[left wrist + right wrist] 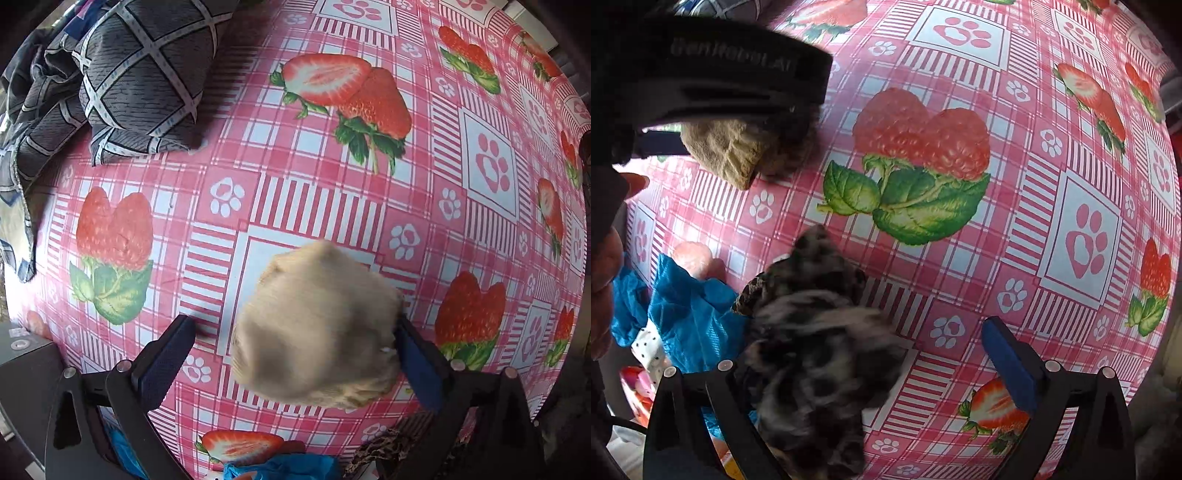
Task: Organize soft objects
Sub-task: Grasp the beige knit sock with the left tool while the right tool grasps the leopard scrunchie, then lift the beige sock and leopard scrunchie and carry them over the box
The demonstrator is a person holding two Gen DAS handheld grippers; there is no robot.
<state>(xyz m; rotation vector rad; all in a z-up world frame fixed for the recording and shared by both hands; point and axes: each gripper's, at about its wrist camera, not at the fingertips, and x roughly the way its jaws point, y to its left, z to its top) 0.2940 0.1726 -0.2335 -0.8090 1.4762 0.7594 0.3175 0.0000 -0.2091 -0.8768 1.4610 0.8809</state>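
My left tongs (295, 354) stand spread wide, nothing clamped. A cream fuzzy soft thing (319, 328) sits between the fingers, blurred; it touches the right-hand blue pad (417, 363), while the left-hand pad (166, 363) stands apart from it with tablecloth showing in the gap. I cannot tell whether the cream thing hangs from that pad or lies on the cloth.

My right tongs (882, 373) are also spread wide. A dark mottled furry piece (816, 354), blurred, lies against the left-hand finger and covers it; the right-hand blue pad (1010, 369) is well clear of it, so there is no pinch.

In the right wrist view, the left tongs' black body (713, 77) crosses the upper left with the cream thing (727, 151) beneath it. Raised lettering on that body is blurred; it seems to read something like "GenRobot AI".

Under everything is a pink checked tablecloth (332, 192) printed with strawberries and paw prints. A grey pillow (144, 81) with pale crossed lines lies at its far left. Crumpled blue plastic (690, 314) sits near the mottled piece.
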